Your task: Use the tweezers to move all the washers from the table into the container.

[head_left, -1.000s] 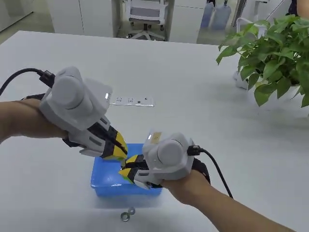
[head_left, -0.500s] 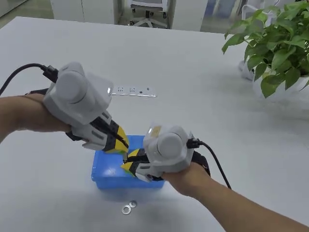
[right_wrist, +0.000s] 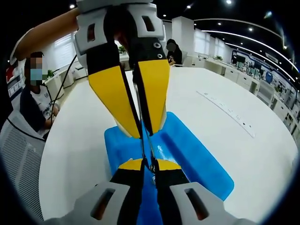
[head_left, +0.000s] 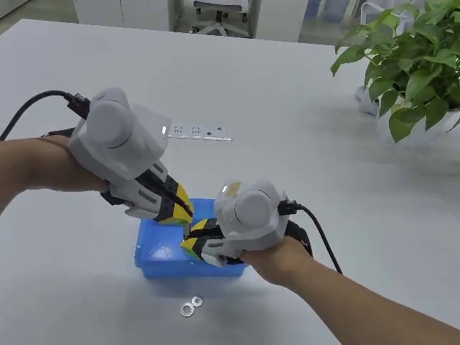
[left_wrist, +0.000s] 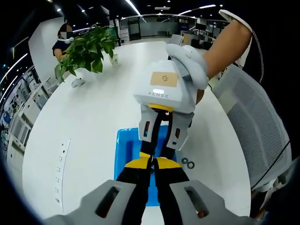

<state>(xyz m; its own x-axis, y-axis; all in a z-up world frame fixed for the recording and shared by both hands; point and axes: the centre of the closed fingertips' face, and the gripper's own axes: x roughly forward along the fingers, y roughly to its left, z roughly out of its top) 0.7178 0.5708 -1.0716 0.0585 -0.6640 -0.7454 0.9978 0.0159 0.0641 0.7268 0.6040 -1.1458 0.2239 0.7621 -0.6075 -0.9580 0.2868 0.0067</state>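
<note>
Two washers lie side by side on the worktop, just outside the container, below and personward of both sets of jaws. The tweezers, long axis running jaw to jaw, are pinched by the left gripper and right gripper (each closed on them) above the container. The right jaws sit nearer the washers. The tweezer tips are hidden.
</note>
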